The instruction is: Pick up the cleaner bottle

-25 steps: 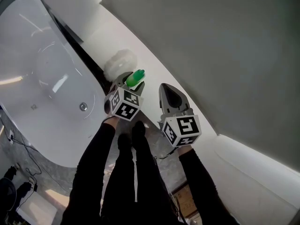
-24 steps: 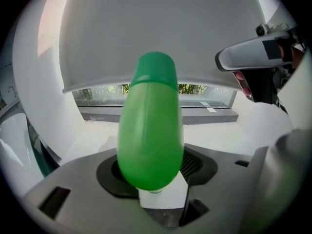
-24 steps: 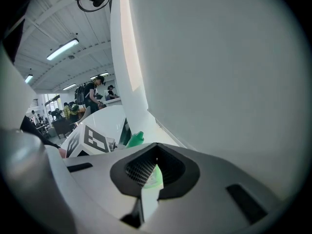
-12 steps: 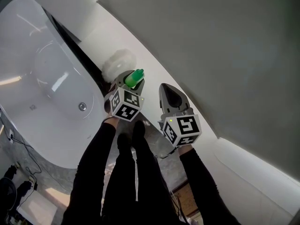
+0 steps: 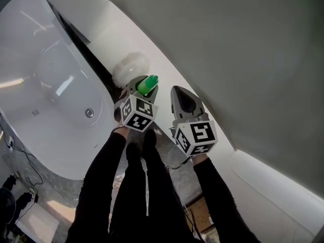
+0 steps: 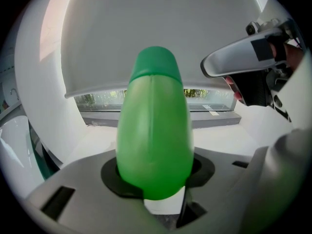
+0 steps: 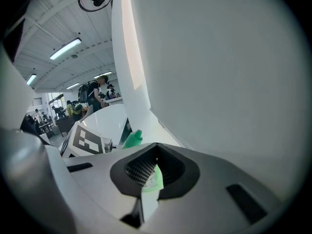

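Left gripper view shows the left gripper (image 6: 157, 179) with its jaws closing on the green bottle (image 6: 155, 130). The bottle stands upright between them, its rounded body filling the dark recess of the pads, which appear to press on both sides. The grip sits low on the body, probably so that the wider part gives the pads a firm seat below the cap. No view shows whether the base rests on the surface or has lifted.

The right gripper (image 7: 155, 169) hangs just right of the left one, jaws drawn together on nothing. It appears parked there to leave the left gripper room, since one gripper is enough for this bottle.

In the head view, the bottle is on the white ledge (image 5: 167, 70), between the bathtub (image 5: 45, 85) on the left and the grey wall (image 5: 228, 49) on the right. A white fluffy pad (image 5: 130, 65) lies just beyond the bottle on its far side, so the near-side approach avoids it.
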The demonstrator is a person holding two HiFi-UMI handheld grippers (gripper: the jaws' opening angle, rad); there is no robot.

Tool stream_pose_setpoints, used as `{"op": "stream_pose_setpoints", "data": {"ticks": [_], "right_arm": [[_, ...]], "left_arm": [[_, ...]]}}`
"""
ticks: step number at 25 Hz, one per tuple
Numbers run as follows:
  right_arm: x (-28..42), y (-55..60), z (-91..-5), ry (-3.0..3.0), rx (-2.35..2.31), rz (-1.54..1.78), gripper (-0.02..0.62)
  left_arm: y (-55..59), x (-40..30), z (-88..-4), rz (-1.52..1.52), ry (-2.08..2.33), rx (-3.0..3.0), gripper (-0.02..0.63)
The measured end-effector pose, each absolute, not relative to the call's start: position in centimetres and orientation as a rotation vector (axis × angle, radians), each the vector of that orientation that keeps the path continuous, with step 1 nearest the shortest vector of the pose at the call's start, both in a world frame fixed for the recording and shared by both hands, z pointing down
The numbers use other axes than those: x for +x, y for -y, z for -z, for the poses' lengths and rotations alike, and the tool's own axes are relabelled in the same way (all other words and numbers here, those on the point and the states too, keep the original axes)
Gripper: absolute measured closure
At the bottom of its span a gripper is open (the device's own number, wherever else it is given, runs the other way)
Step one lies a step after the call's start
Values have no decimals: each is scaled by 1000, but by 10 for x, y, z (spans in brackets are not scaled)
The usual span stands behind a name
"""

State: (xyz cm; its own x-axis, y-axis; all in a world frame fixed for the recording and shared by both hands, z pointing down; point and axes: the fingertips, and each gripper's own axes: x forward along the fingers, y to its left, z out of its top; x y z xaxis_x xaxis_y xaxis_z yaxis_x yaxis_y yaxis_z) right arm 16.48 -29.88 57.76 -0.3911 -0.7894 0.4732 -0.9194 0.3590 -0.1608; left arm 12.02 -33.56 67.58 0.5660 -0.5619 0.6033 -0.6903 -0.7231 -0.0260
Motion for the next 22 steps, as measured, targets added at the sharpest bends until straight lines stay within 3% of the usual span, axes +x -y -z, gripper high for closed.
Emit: {"op": "stream_pose_setpoints", "data": {"ticks": [22], "right_arm": [[113, 292, -475, 2407, 1461, -456, 595]], "left_arm": [[340, 50, -525, -728, 1275, 2576, 414]]}}
